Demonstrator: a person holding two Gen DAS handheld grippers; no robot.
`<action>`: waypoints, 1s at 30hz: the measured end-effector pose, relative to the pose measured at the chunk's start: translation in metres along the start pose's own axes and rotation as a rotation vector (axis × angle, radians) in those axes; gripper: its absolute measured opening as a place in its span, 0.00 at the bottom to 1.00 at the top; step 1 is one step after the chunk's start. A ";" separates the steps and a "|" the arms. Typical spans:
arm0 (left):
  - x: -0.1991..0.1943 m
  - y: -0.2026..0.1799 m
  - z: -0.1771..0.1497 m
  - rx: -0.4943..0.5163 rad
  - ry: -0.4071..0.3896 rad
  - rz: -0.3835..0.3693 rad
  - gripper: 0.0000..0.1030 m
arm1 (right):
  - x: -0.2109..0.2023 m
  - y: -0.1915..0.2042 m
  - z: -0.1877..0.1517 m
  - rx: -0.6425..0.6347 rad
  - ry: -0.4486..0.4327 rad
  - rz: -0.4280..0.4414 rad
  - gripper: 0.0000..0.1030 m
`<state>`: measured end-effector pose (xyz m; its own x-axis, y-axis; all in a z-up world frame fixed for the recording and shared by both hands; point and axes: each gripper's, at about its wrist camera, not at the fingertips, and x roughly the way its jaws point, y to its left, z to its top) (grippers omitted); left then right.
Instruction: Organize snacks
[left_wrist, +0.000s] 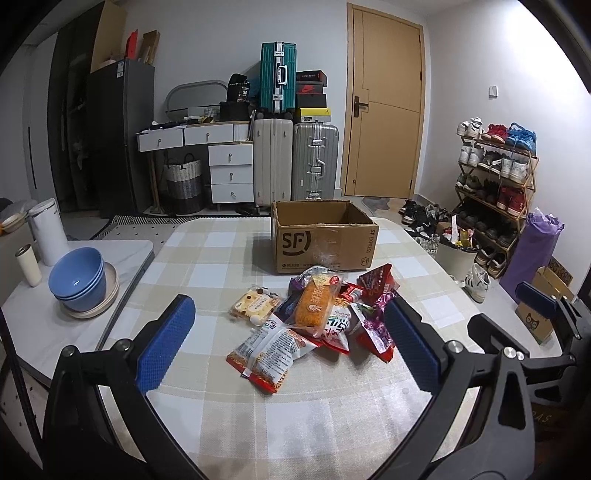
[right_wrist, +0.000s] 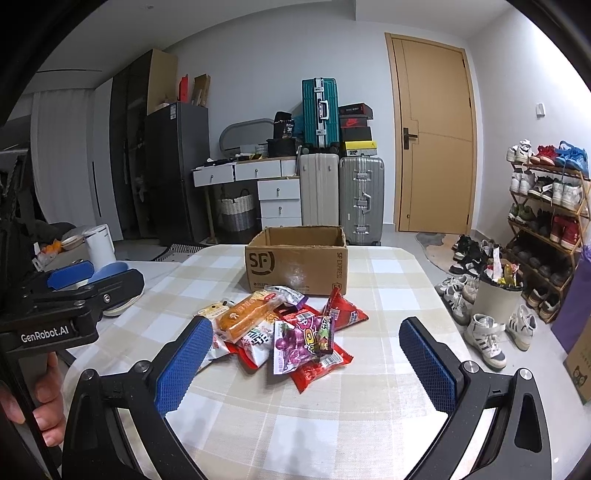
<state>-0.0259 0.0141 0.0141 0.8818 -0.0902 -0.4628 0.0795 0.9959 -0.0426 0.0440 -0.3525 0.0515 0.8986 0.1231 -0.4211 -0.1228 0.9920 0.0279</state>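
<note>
Judging by the crinkly film, the snacks (right_wrist: 280, 328) are light, soft and slippery, best pinched at a sealed edge. Both claws, left (left_wrist: 290, 339) and right (right_wrist: 306, 369), hang spread wide and empty, the heap of red, orange and purple packets just ahead, the empty box (right_wrist: 295, 262) beyond it.

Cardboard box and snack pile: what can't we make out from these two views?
- Cardboard box floor: both wrist views, hidden by its front wall; contents unknown.
- Lower packets in the snack pile: covered by upper packets, so no count.
- Packet print: too small, blurred.
- Right gripper in left wrist view: partly cut off by left gripper frame.
</note>
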 end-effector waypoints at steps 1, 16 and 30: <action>-0.002 0.002 0.001 0.000 -0.001 -0.001 0.99 | 0.000 0.000 0.000 0.002 0.001 0.001 1.00; -0.004 0.002 -0.002 0.006 0.003 -0.005 0.99 | 0.001 -0.002 -0.002 0.010 0.006 0.009 1.00; 0.007 0.004 -0.016 -0.003 0.023 0.012 0.99 | 0.005 -0.006 -0.008 0.027 0.017 0.008 1.00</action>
<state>-0.0268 0.0175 -0.0035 0.8720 -0.0784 -0.4832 0.0679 0.9969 -0.0393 0.0462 -0.3582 0.0421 0.8902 0.1307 -0.4365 -0.1185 0.9914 0.0552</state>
